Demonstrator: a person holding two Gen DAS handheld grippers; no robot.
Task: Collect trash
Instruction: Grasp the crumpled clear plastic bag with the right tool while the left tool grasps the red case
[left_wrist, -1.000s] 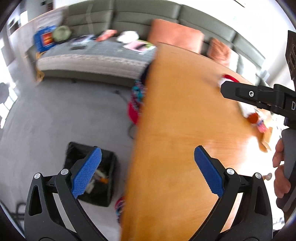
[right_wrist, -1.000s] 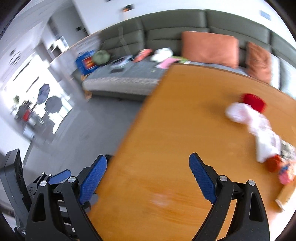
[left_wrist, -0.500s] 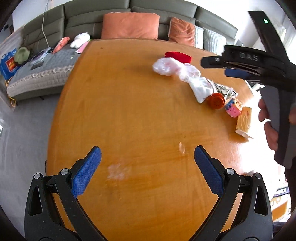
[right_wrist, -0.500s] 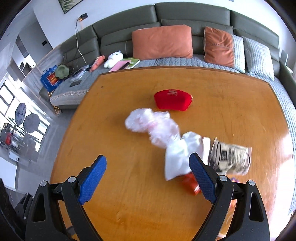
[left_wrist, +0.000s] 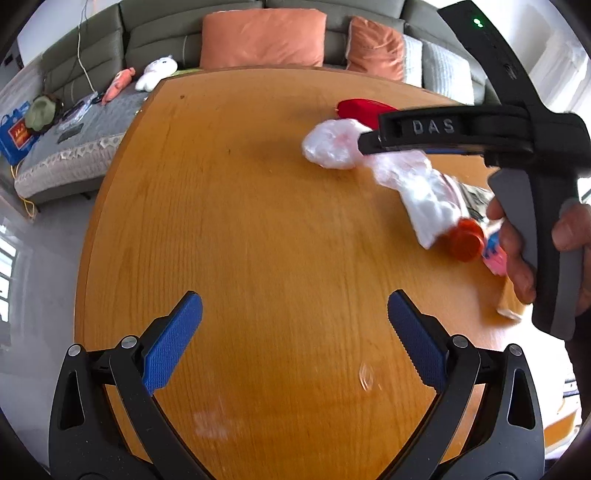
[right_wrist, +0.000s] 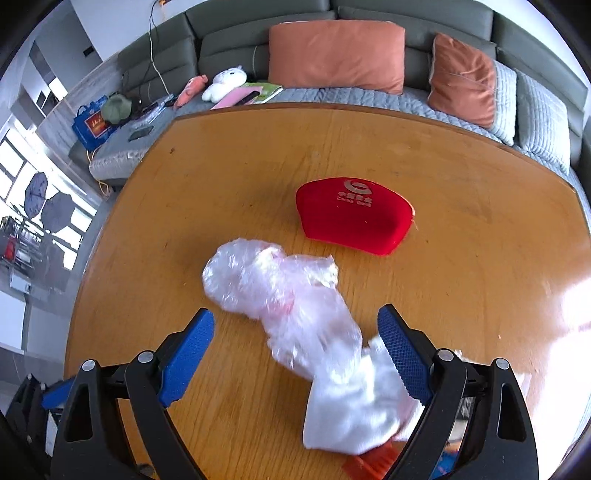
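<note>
Wooden table (right_wrist: 229, 192) broad and bare leftward, both hand-held grippers spread, right (right_wrist: 295, 354) over crumpled plastic (right_wrist: 273, 291).

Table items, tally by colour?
White/clear: 2, crumpled plastic bag, white bag
Red: 1, pouch
Orange: 1, lid
Pink: 1, small packet
Printed wrapper: 1
Tan box: 1
Total: 7

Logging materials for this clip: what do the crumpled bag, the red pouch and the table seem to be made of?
Bag: thin translucent plastic film, judging by its glossy crinkles and see-through pink tint.
Red pouch: likely matte fabric or felt-like cloth, given its soft rounded edges, dull surface and printed white logo.
Table: wood or wood veneer with a smooth varnish, showing grain lines and window glare.
</note>
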